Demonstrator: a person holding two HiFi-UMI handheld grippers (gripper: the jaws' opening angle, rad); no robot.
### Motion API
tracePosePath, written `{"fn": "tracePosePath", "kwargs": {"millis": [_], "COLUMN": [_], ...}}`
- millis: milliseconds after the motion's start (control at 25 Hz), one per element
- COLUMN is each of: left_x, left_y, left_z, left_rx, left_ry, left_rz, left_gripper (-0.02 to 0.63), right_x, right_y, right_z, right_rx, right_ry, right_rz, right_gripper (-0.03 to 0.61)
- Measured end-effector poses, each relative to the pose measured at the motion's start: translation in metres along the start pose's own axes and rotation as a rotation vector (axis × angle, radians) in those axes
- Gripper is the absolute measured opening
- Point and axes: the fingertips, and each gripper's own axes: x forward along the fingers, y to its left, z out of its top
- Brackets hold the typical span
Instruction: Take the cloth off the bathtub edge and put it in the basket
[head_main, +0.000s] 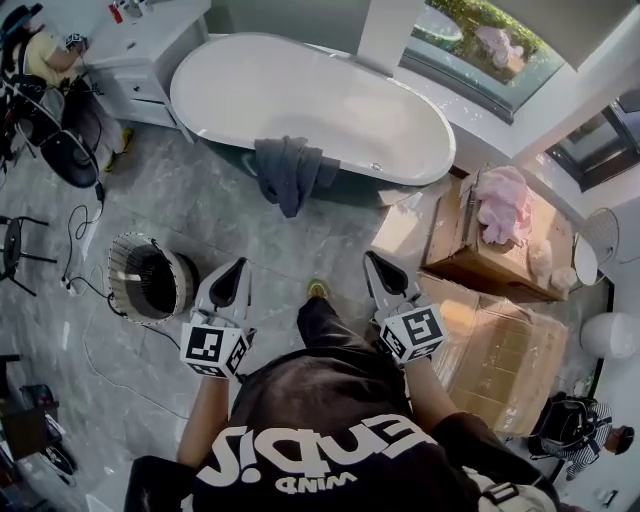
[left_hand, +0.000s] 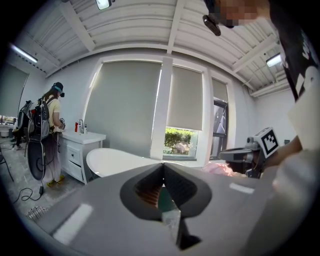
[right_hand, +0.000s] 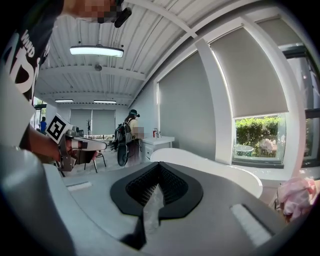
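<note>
A dark grey cloth (head_main: 290, 172) hangs over the near edge of the white bathtub (head_main: 300, 95) and trails down its side. On the floor to the left stands a round wire basket (head_main: 150, 280); I cannot see inside it. My left gripper (head_main: 238, 266) is held right of the basket, shut with nothing in it. My right gripper (head_main: 373, 260) is level with it, also shut and empty. Both point toward the tub, well short of the cloth. In the left gripper view the jaws (left_hand: 163, 165) meet; in the right gripper view (right_hand: 160, 165) they also meet.
Cardboard boxes (head_main: 500, 300) stand at the right, with a pink cloth (head_main: 505, 205) on top. A white vanity cabinet (head_main: 140, 60) sits left of the tub, a person (head_main: 50, 55) beside it. Cables (head_main: 85, 240) and black stands line the left floor. Another person (head_main: 580, 430) is at the lower right.
</note>
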Motion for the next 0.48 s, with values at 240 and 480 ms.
{"fn": "tracePosePath", "kwargs": {"millis": [240,480], "left_x": [0.042,0.085], "left_y": [0.012,0.028], "left_z": [0.016,0.034], "left_rx": [-0.015,-0.022], "left_ry": [0.019,0.015], "left_rz": [0.039,0.090], "left_gripper": [-0.006,-0.006], "right_x": [0.046,0.091], "right_y": [-0.032,-0.065], "right_z": [0.012,0.022], "right_rx": [0.023,0.021], "right_ry": [0.001,0.000], "right_rz": [0.066,0.125], "right_gripper": [0.009,0.009]}}
